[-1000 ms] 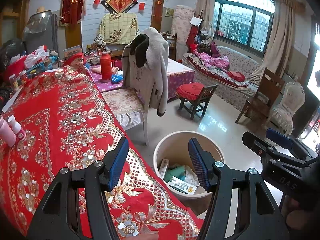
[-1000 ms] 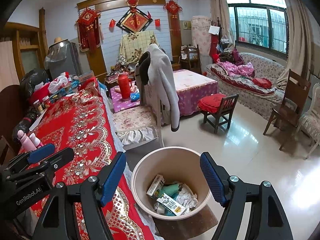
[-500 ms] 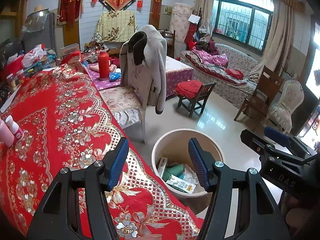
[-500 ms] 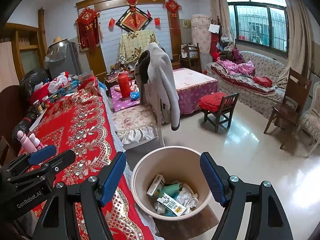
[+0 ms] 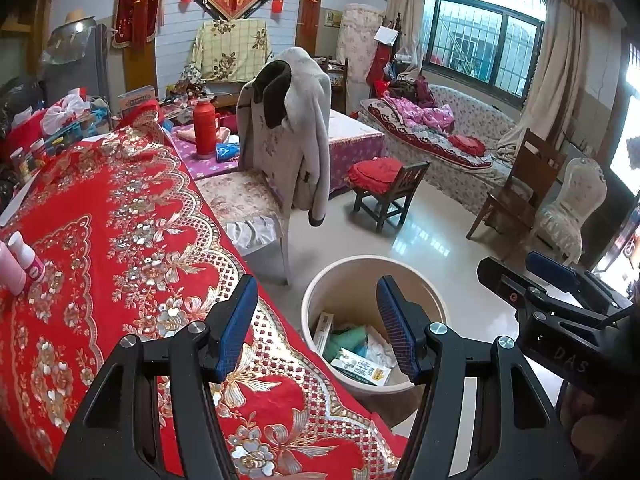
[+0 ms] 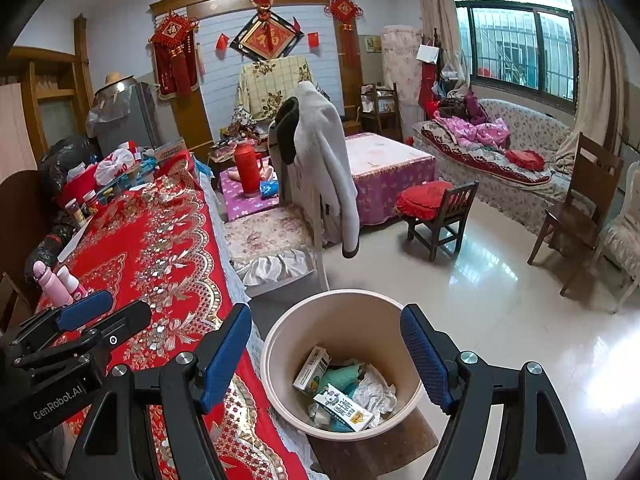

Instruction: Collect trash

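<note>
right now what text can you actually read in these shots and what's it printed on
"GenRobot.AI": on the body of the left claw, seen from the right wrist view.
"DAS": on the body of the right claw, seen from the left wrist view.
"福": on the diamond wall plaque.
Milk carton in the bin: print too small to read.
Pink bottles: labels unreadable.

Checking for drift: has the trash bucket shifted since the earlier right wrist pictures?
No. The trash bucket sits at the same spot beside the red tablecloth edge.
</note>
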Demonstrator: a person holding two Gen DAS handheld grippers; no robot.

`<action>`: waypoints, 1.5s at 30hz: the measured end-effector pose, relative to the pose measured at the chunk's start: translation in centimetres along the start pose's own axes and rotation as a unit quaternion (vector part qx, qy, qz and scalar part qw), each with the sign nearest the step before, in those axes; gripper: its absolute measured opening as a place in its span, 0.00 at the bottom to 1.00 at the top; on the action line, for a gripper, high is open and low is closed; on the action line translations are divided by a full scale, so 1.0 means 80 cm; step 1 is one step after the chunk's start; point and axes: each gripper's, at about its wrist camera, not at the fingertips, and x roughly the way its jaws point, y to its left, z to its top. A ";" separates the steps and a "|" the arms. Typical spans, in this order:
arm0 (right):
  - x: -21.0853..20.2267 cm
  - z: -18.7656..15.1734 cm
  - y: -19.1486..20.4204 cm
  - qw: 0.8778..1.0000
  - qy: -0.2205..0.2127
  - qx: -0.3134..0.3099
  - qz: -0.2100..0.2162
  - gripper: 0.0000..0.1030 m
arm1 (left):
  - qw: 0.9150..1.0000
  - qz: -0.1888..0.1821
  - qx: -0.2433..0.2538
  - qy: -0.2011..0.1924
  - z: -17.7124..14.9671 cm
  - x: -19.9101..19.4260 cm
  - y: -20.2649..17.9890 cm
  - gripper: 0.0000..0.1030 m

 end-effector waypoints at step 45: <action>0.012 -0.008 -0.006 1.000 0.023 0.005 -0.004 0.74 | 1.000 -0.011 -0.004 0.022 -0.005 0.019 -0.001 0.59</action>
